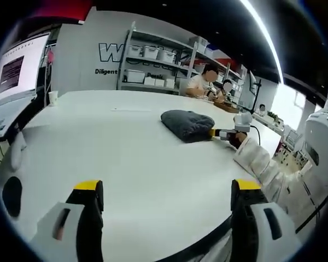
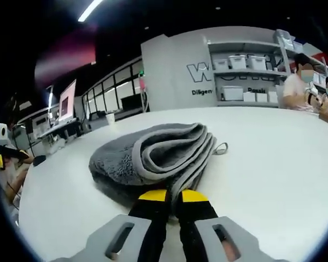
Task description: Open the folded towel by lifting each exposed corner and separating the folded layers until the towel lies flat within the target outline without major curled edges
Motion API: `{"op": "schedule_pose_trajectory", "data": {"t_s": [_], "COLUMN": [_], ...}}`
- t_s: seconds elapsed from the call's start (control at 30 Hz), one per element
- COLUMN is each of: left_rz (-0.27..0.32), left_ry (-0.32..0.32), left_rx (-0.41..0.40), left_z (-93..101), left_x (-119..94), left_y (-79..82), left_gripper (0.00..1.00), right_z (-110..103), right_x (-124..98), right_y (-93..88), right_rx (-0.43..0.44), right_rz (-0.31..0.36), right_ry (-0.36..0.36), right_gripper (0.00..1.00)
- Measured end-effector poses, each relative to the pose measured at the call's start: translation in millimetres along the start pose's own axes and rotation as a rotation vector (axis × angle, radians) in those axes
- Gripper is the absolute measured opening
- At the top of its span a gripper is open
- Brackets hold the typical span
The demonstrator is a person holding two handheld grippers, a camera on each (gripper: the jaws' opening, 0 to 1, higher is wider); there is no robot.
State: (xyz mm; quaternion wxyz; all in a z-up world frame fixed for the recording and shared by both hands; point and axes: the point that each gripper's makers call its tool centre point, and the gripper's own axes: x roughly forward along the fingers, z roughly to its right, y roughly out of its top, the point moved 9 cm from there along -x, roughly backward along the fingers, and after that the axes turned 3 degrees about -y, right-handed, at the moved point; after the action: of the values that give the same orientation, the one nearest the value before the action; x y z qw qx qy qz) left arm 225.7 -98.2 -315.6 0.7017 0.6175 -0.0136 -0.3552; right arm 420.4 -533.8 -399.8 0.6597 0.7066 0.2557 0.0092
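Right hand-held gripper at towel edge

The left gripper hovered with its yellow-tipped jaws spread wide apart, while the right gripper had its jaws pressed nearly together and, in the left gripper view, reached in from the right on a white-sleeved arm.
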Motion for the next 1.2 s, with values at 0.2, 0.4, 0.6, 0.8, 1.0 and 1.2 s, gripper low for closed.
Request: {"op": "schedule_pose_trajectory", "data": {"t_s": [0.2,0.4,0.6,0.8,1.0,1.2], "left_rz": [-0.004,-0.01,-0.015,-0.019,-0.027,-0.025], "left_ry": [-0.002,-0.001,-0.004,-0.007,-0.014,-0.022], "left_rx": [0.003,0.0,0.0,-0.002,0.0,0.01], "left_z": [0.2,-0.6,0.0,0.0,1.1,3.0], "left_x": [0.7,1.9,3.0,4.7,6.9,7.3], "left_y": [0.2,-0.7,-1.4,-2.0,-3.1,-2.6], "left_gripper": [0.95,0.95,0.95,0.95,0.95,0.95], "right_z": [4.8,7.8,11.0,12.1,11.7,13.2], "right_x": [-2.7,-3.4,-4.4,-5.0,-5.9,-7.3], "right_y": [-0.4,-0.4,-1.2,-3.1,-1.7,-2.4], "right_rx": [0.001,-0.013,-0.002,0.015,-0.033,-0.039], "right_rz": [0.005,0.006,0.012,0.024,0.026,0.04], "right_ry": [-0.006,-0.001,0.003,0.013,-0.033,-0.043], "right_gripper": [0.0,0.0,0.0,0.02,0.06,0.09]}}
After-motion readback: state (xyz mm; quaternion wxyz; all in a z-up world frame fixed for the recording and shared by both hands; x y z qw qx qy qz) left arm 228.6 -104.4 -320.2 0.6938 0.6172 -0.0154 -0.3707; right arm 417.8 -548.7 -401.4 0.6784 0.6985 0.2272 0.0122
